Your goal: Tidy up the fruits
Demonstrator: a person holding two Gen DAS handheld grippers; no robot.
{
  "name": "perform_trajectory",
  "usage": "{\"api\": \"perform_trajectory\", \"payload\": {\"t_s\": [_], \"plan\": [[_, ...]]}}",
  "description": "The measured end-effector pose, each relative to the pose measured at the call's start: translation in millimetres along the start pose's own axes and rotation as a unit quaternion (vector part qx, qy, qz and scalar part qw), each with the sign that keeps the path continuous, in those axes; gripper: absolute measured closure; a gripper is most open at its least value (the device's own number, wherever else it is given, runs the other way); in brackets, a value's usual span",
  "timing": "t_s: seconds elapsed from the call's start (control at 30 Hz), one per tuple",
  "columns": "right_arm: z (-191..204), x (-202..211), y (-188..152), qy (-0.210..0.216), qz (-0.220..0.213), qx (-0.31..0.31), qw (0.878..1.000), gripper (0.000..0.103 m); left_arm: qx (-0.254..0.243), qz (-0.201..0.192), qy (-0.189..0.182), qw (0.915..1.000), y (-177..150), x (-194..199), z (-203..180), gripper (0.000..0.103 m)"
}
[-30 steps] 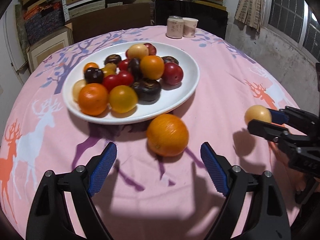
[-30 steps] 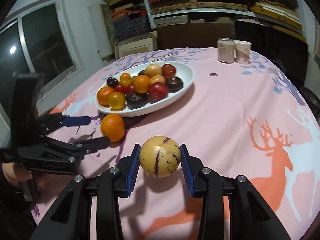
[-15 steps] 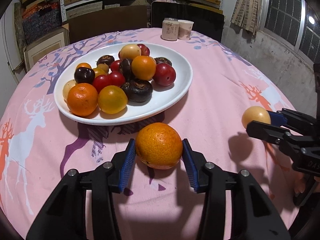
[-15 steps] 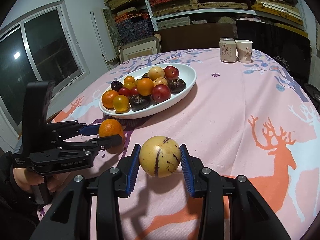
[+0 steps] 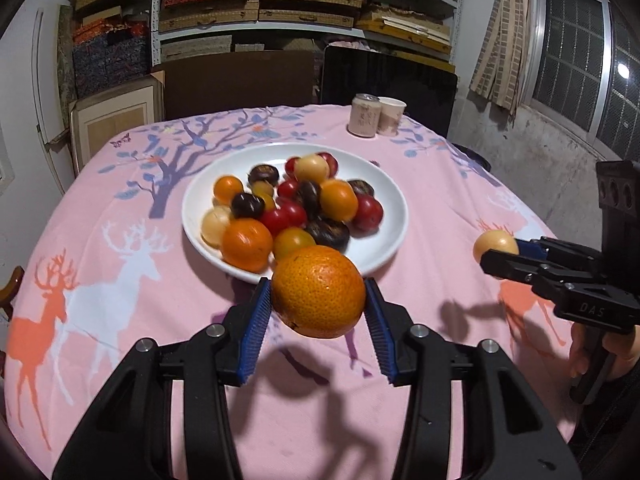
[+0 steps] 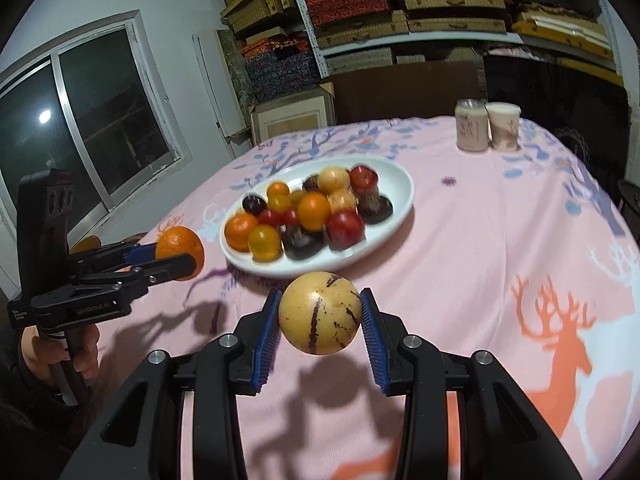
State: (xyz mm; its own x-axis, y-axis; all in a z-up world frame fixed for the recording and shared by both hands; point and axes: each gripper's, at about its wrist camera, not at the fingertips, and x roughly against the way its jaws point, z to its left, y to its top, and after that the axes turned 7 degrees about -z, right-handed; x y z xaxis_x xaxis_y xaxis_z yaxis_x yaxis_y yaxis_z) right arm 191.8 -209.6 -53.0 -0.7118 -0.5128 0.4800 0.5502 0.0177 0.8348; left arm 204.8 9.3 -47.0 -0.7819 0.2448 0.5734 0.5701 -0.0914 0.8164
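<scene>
My left gripper [image 5: 318, 306] is shut on a large orange [image 5: 319, 291], held above the pink tablecloth just in front of the white plate [image 5: 394, 220]. The plate carries several oranges, red, dark and yellow fruits. My right gripper [image 6: 320, 316] is shut on a pale yellow fruit with dark streaks [image 6: 319, 313], also lifted off the cloth. In the right wrist view the left gripper [image 6: 176, 254] with its orange [image 6: 180, 248] shows at the left. In the left wrist view the right gripper [image 5: 502, 252] with the yellow fruit [image 5: 495, 245] shows at the right.
A can [image 5: 364, 115] and a paper cup [image 5: 390, 117] stand at the table's far edge. The round table [image 5: 120, 280] wears a pink cloth with deer and tree prints. Shelves of boxes, a dark panel and framed boards stand behind it. A person's hand [image 6: 80, 352] grips the left handle.
The left gripper closed on the orange that lay on the cloth and lifted it. The right gripper rose a little with the yellow fruit still held.
</scene>
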Motion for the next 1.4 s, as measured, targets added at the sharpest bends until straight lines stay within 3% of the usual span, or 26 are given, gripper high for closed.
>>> {"api": "perform_trajectory", "payload": {"t_s": [0.27, 0.47, 0.5, 0.6, 0.73, 0.77, 0.83, 0.9, 1.07, 1.2, 1.4], "plan": [[14.0, -58.3, 69.3, -0.017, -0.013, 0.032, 0.999, 0.063, 0.019, 0.017, 0.012, 0.9996, 57.5, -58.2, 25.8, 0.058], [4.0, -120.2, 93.9, -0.03, 0.005, 0.029, 0.999, 0.063, 0.029, 0.045, 0.018, 0.9984, 77.8, -104.7, 38.9, 0.057], [2.2, -127.0, 93.7, -0.029, 0.008, 0.03, 0.999, 0.06, 0.03, 0.049, 0.017, 0.9982, 79.3, -108.9, 39.6, 0.049], [-0.6, -138.3, 91.0, -0.025, 0.017, 0.036, 0.999, 0.056, 0.033, 0.043, 0.021, 0.9983, 80.4, -106.9, 43.1, 0.041], [-1.5, -114.7, 84.0, -0.01, 0.005, 0.016, 1.0, 0.049, 0.039, 0.022, 0.028, 0.9986, 73.7, -84.7, 45.5, 0.03], [0.2, -102.8, 79.7, -0.009, 0.002, 0.013, 1.0, 0.043, 0.031, 0.021, 0.029, 0.9989, 67.7, -75.5, 42.2, 0.028], [3.9, -80.7, 68.5, -0.01, 0.006, 0.008, 1.0, 0.031, 0.014, 0.014, 0.041, 0.999, 54.3, -56.3, 33.6, 0.004], [8.9, -55.8, 48.8, -0.013, 0.025, -0.002, 1.0, 0.006, 0.001, 0.005, 0.041, 0.9992, 36.1, -32.5, 23.3, 0.005], [28.0, -5.4, 2.8, -0.036, 0.046, 0.006, 0.998, 0.004, -0.001, 0.024, 0.028, 0.9993, -9.0, 14.1, 1.0, 0.005], [45.3, 26.0, -20.2, -0.05, 0.042, 0.016, 0.998, 0.004, 0.034, 0.021, 0.032, 0.9987, -33.5, 49.7, -10.0, 0.005], [59.8, 67.9, -31.6, -0.084, 0.013, 0.04, 0.996, 0.004, 0.015, -0.008, 0.096, 0.9952, -49.9, 96.5, -35.0, 0.005]]}}
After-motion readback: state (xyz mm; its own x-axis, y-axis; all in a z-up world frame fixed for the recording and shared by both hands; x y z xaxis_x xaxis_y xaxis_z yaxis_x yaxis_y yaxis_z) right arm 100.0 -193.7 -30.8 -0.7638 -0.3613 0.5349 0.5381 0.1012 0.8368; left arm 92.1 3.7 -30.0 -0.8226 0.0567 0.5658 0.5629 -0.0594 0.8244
